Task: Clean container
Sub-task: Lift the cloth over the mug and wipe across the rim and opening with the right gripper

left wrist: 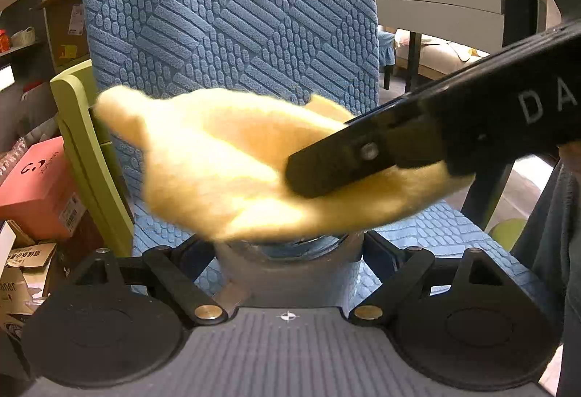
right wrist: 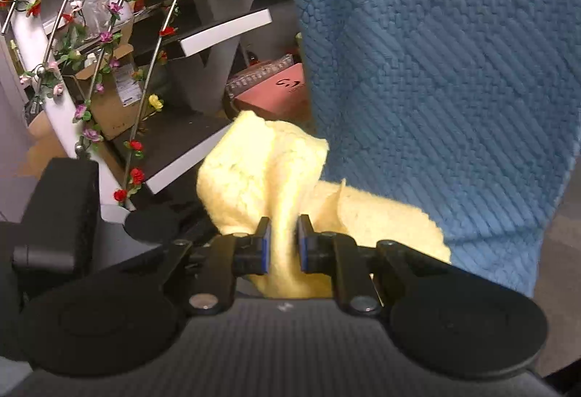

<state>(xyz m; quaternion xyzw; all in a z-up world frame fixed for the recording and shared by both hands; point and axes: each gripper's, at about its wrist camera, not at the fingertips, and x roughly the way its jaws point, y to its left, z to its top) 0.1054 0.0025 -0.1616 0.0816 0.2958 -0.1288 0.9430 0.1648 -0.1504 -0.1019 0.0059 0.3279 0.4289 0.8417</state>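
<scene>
Right gripper is clenched tight on a yellow cloth, with its 2 blue-padded fingers pinching a bunched fold so the rest puffs out ahead and to the right. The left gripper is at the bottom of its own view with both linkages angled in around a clear container. The fingertips are hidden behind it, but it looks clamped on the thing from both sides, and the container sits right in front of the camera, mouth pointing away. Biggest thing in both views is the blue textured chair cover, upright behind everything in the left view and filling the right half of the right view. Next is a white and dark shelf unit on the left of the right wrist view, strung with a fake flower garland on metal rods. In the left wrist view the cloth is blurred and spread right over the container's mouth, hiding most of the rim, and 1 black finger of the right gripper comes in from the right and lies across it. A lime green chair frame peeks out left of the cover, and a pink box sits beside it among some cardboard clutter.
</scene>
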